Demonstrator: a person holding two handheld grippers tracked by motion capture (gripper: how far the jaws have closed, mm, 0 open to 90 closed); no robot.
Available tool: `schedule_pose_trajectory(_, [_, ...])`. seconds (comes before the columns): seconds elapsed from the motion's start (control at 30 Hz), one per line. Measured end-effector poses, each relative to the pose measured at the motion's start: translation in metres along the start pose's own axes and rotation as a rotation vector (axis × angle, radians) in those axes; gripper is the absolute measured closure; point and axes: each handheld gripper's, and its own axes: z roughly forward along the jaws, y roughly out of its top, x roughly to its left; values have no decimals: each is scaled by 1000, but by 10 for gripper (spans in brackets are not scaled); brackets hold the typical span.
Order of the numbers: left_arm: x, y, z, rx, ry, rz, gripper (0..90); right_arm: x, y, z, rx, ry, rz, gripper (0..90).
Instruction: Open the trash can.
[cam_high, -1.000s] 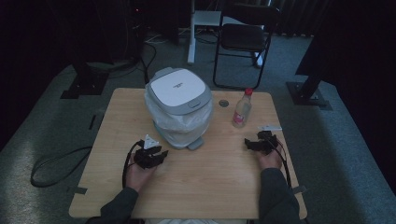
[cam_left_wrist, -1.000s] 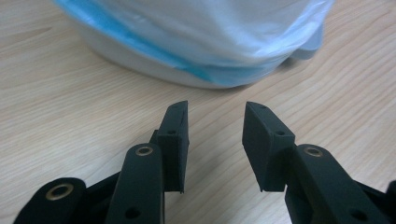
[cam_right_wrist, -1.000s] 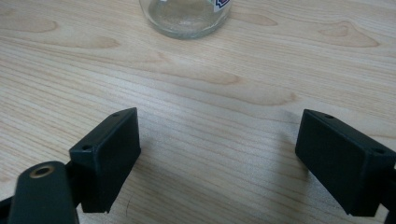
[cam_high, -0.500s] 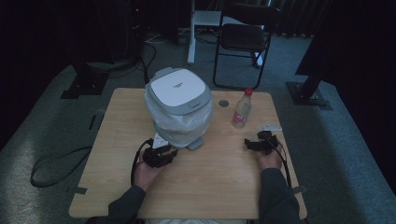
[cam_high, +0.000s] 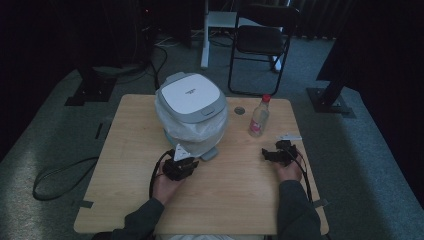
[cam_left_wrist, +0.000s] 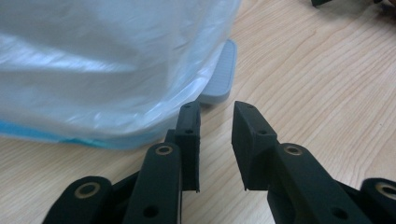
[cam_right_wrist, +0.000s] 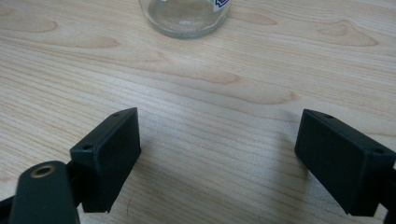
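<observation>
Bin (cam_high: 192, 112) and bottle (cam_high: 259, 117) block ahead; bare table (cam_high: 235, 185) between

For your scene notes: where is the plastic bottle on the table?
In the high view, the plastic bottle stands right of the lined bin, beyond the right tongs.

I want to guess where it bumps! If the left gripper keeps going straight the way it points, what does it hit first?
Probably the grey pedal at the bin's foot, or the plastic bag beside it. The left gripper, jaws just closing on nothing, points about between them; depth is unclear.
</observation>
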Motion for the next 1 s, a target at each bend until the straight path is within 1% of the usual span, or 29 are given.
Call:
schedule_pose_trajectory(0.03, [-3,2,4,-1,5,5,752,0,0,0,1,0,1,134])
schedule_pose_trajectory(0.17, [-7,6,9,-4,9,16,785,0,0,0,0,0,0,134])
schedule_pose_trajectory(0.23, [-9,8,12,-4,11,23,833,0,0,0,1,0,1,134])
schedule_pose_trajectory(0.27, [-11,9,14,-5,10,27,833,0,0,0,1,0,1,134])
schedule_pose_trajectory(0.33, [-14,13,19,-13,11,38,900,0,0,0,1,0,1,134])
schedule_pose_trajectory(0.43, [-16,15,22,-16,14,40,900,0,0,0,0,0,1,134])
schedule_pose_trajectory(0.47, [-18,16,24,-20,11,31,900,0,0,0,1,0,1,134])
schedule_pose_trajectory(0.53, [-20,18,28,-25,13,30,900,0,0,0,1,0,1,134])
schedule_pose_trajectory(0.57, [-22,19,31,-28,0,22,900,0,0,0,0,0,0,134])
schedule_pose_trajectory(0.6, [-22,20,33,-30,4,23,900,0,0,0,1,0,1,134])
schedule_pose_trajectory(0.63, [-24,20,36,-36,10,17,900,0,0,0,0,0,1,134])
schedule_pose_trajectory(0.67, [-24,21,37,-40,25,31,900,0,0,0,0,0,1,134])
schedule_pose_trajectory(0.7, [-25,22,40,-37,29,50,900,0,0,0,1,0,1,134])
schedule_pose_trajectory(0.73, [-30,23,45,-43,37,24,900,0,0,0,1,0,1,134])
schedule_pose_trajectory(0.77, [-30,23,45,-43,37,24,900,0,0,0,1,0,1,134])
schedule_pose_trajectory(0.8, [-29,24,48,-44,42,49,900,0,0,0,0,0,1,134])
schedule_pose_trajectory(0.87, [-30,25,52,-47,55,41,900,0,0,0,0,0,2,134])
schedule_pose_trajectory(0.9, [-29,26,53,-53,59,51,900,0,0,0,1,0,1,134])
schedule_pose_trajectory(0.93, [-29,27,56,-59,70,37,900,0,0,0,0,0,1,134])
schedule_pose_trajectory(0.97, [-28,28,57,-61,84,45,900,0,0,0,0,0,1,134])
schedule_pose_trajectory(1.0, [-28,28,58,-65,86,35,900,0,0,0,1,0,1,134])
